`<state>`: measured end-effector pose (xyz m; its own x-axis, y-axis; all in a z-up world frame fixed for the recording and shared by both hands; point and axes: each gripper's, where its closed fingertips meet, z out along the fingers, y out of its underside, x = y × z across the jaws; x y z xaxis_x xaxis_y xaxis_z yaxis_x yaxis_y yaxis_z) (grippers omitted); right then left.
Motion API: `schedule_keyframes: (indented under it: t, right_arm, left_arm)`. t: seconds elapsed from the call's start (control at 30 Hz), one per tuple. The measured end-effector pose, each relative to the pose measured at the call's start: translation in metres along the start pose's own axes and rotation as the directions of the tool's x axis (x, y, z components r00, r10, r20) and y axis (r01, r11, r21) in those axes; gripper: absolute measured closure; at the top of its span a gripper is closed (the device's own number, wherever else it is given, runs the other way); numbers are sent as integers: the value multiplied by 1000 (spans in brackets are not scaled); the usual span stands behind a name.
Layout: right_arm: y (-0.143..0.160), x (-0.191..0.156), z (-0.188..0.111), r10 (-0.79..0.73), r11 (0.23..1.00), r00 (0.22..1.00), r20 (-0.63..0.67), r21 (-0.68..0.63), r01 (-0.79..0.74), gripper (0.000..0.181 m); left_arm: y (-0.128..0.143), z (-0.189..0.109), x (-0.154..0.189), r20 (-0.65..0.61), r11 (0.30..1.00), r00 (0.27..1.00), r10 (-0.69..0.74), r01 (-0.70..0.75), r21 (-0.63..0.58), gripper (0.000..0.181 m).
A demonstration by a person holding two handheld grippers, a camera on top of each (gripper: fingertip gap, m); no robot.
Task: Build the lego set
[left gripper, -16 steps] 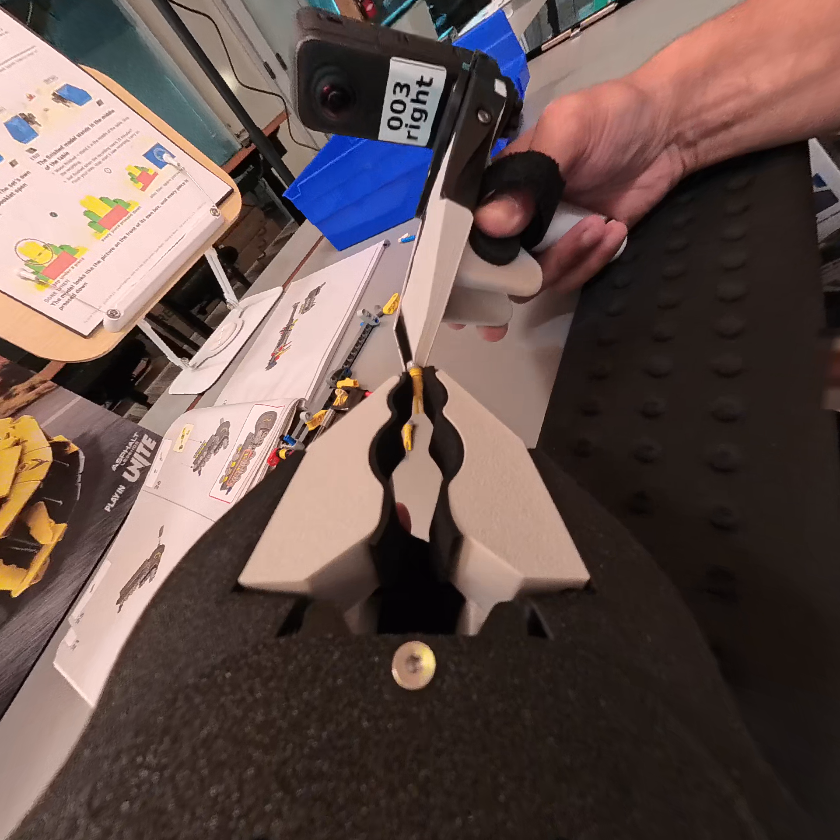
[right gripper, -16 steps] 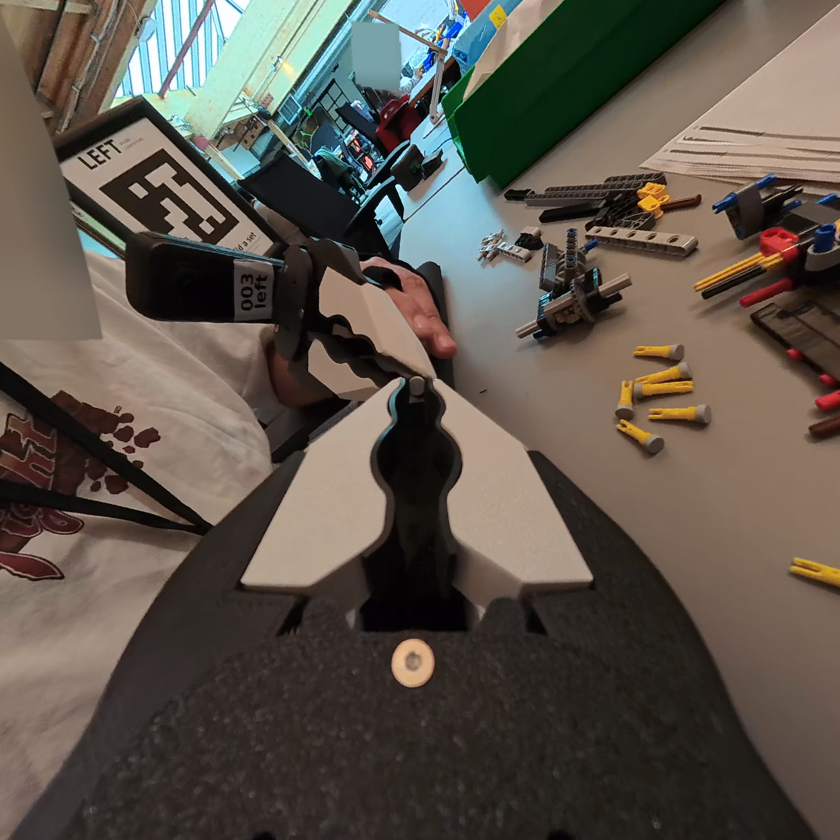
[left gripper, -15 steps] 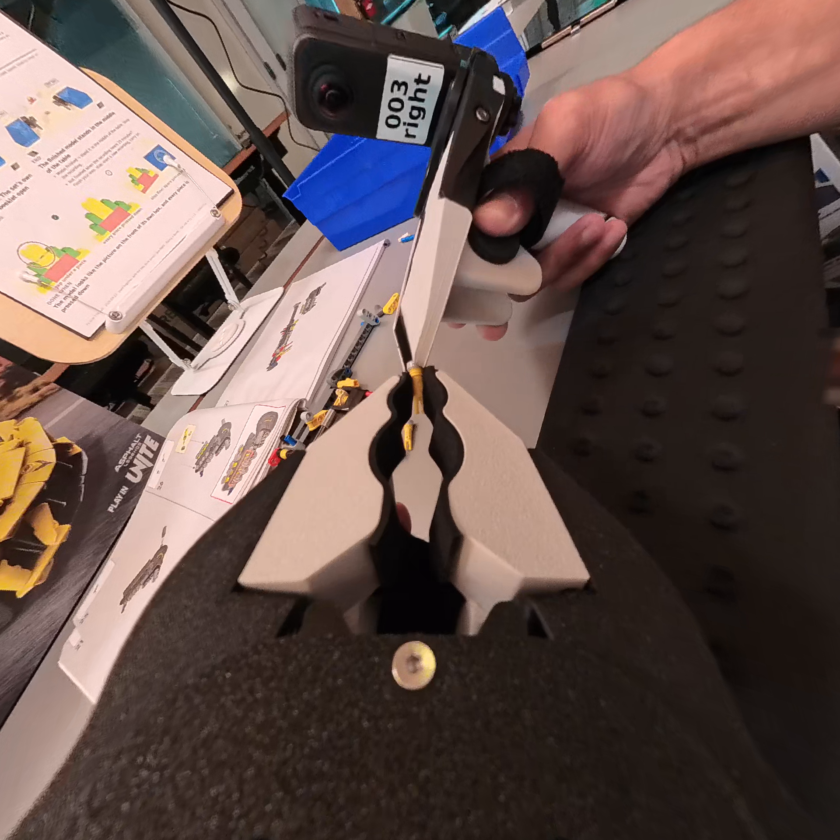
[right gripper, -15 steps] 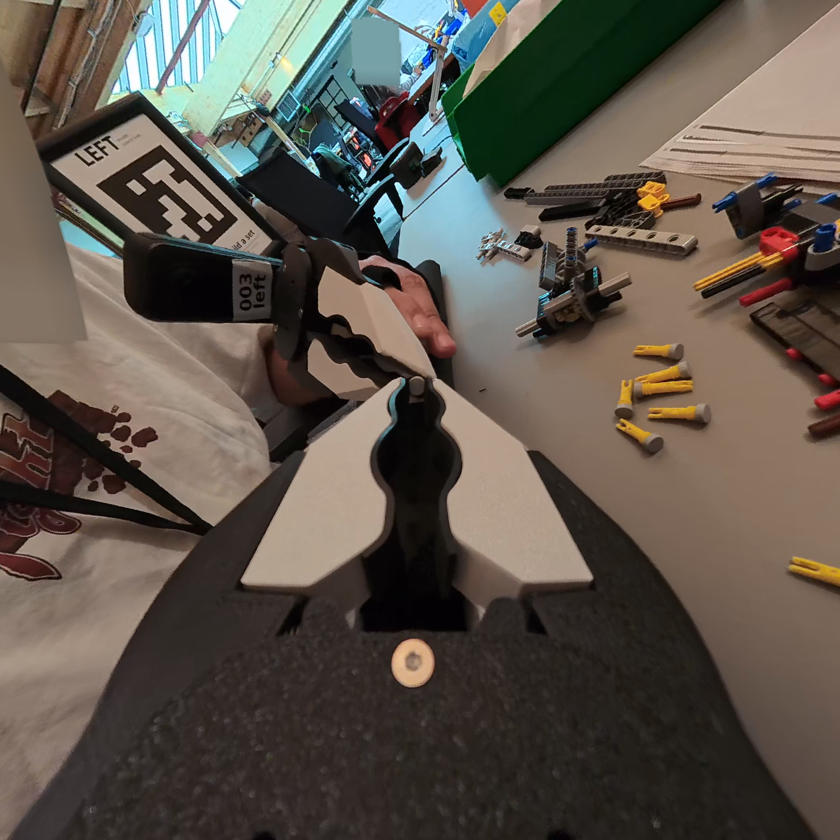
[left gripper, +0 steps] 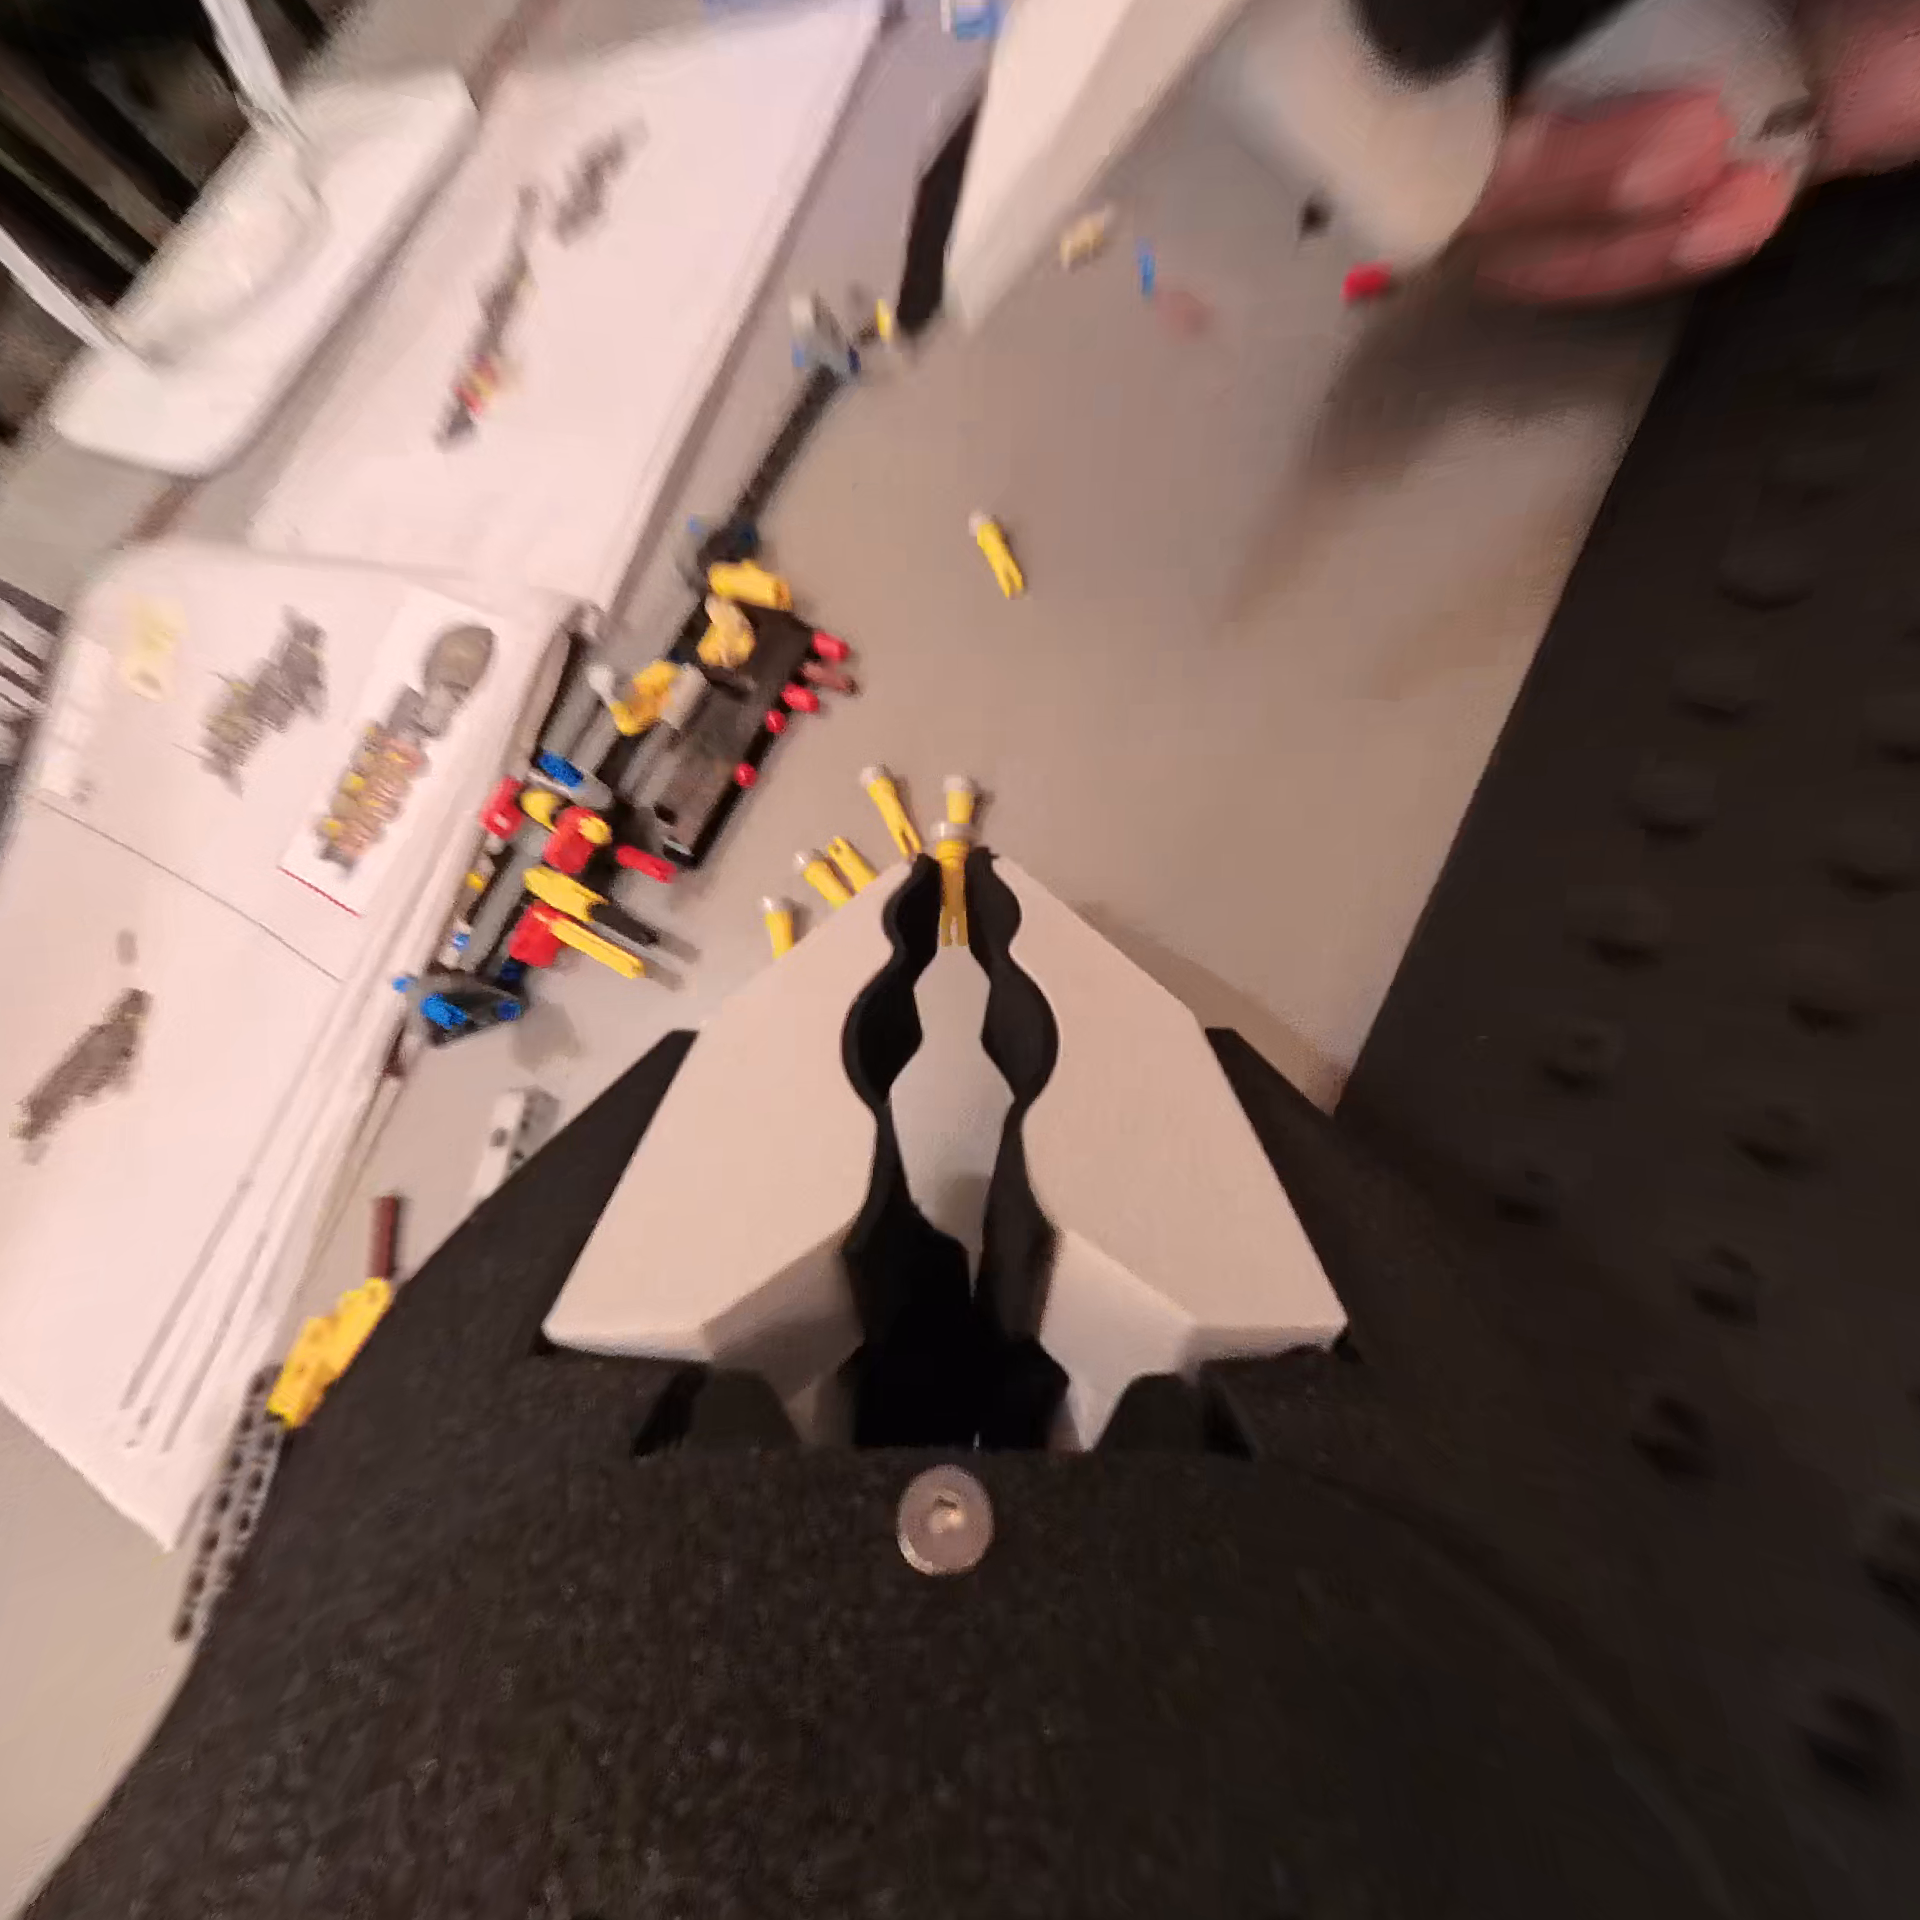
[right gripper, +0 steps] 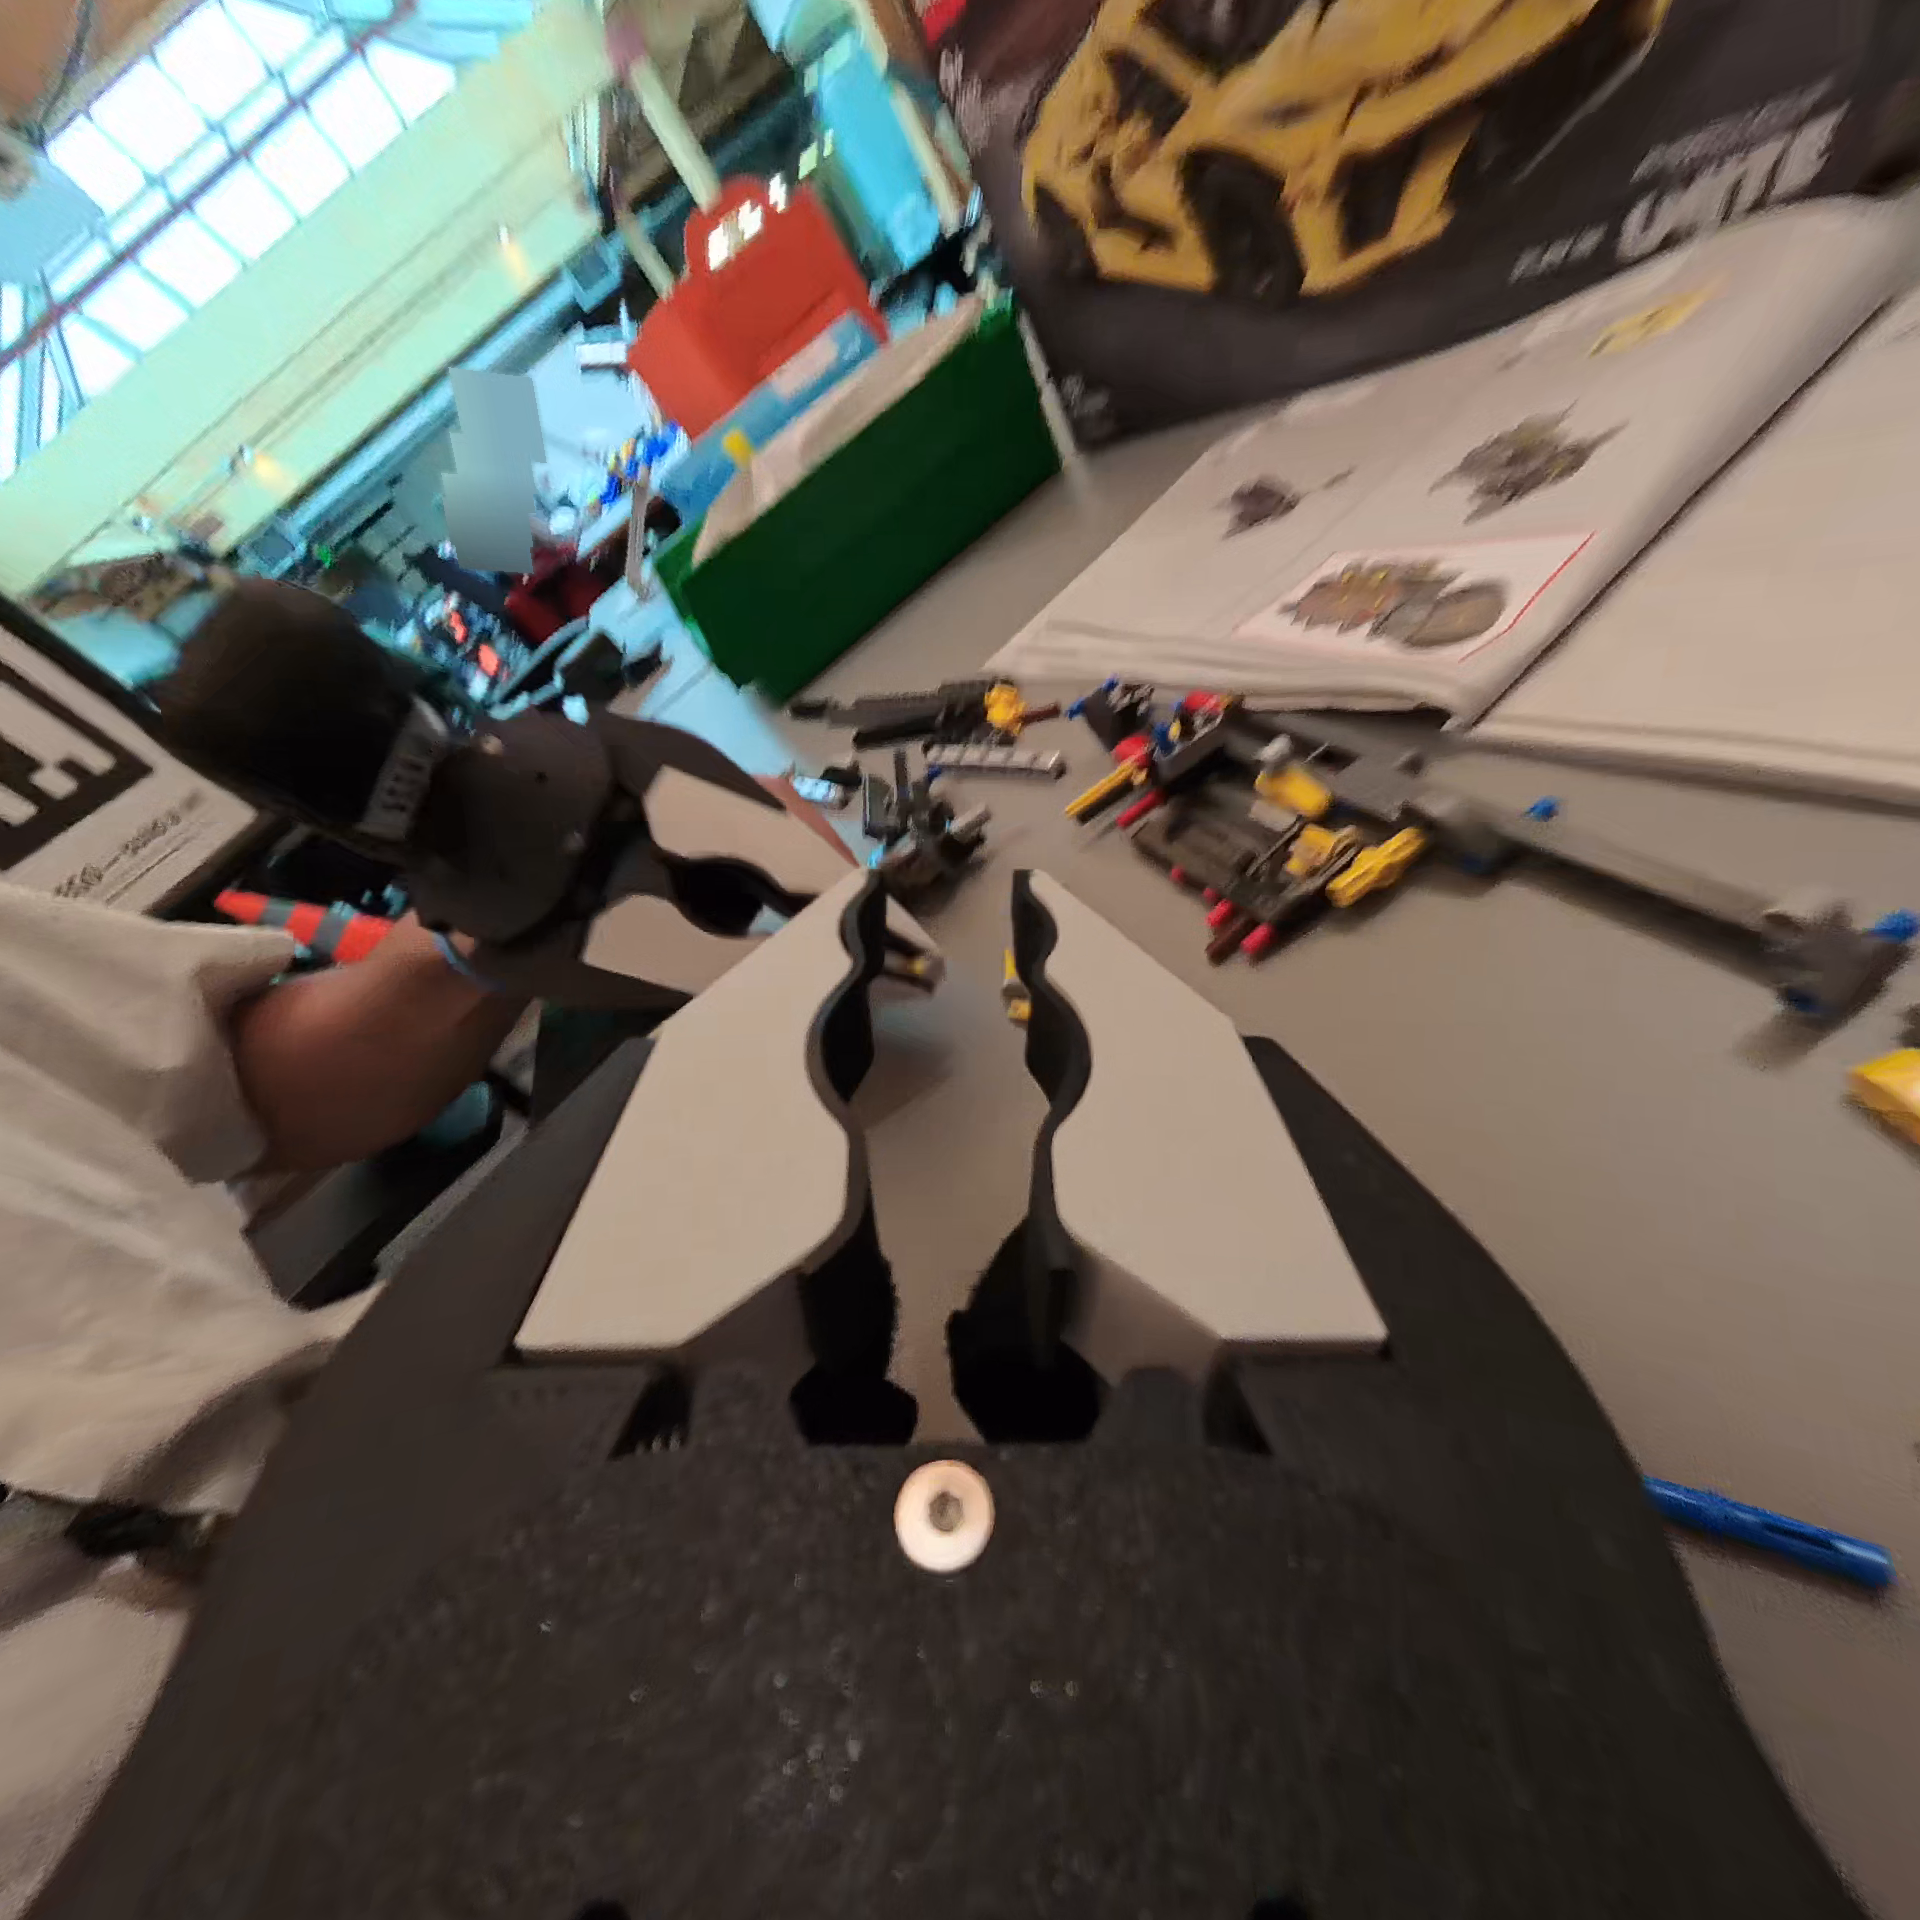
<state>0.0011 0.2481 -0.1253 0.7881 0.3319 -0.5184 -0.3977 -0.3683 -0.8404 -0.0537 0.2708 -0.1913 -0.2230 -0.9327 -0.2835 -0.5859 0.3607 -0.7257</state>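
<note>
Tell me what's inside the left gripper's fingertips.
A small yellow pin with a grey tip is pinched upright at the very end of the left gripper. Its pinched middle is covered by the fingers.

We see bare grey table point(left gripper: 1195, 644) ahead and to the right of the left gripper point(left gripper: 948, 873), open up to the black studded mat point(left gripper: 1714, 935) along the right side. Loose yellow pins point(left gripper: 831, 873) lie just left of its tips, and the partly built black assembly point(left gripper: 717, 717) and open instruction booklet point(left gripper: 260, 727) crowd the left. In the right wrist view, the right gripper point(right gripper: 945, 883) has clear table near and right, assembly point(right gripper: 1278, 831) farther off.
</note>
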Motion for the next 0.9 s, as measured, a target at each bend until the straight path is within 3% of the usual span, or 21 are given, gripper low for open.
schedule_keyframes:
  t: [0.13,0.3,0.6,0.8,0.9]
  right_arm:
    - [-18,5,-17,5,992,999,-36,128,0,162]
    - [-19,3,-17,74,989,997,36,129,-78,163]
    - [-21,4,-18,102,984,993,65,138,-111,163]
    - [-29,19,-17,103,983,995,2,152,-102,164]
    - [-34,41,-13,84,988,991,-109,135,-69,164]
  left_arm:
    - [2,10,-3,-14,999,1000,-14,14,-35,177]
    - [1,15,13,-106,998,994,-16,8,-69,177]
    - [6,21,16,-120,993,991,-51,38,-110,173]
    - [-14,6,6,-175,985,970,-166,171,11,158]
    - [-30,-14,-29,-213,939,934,-288,319,129,154]
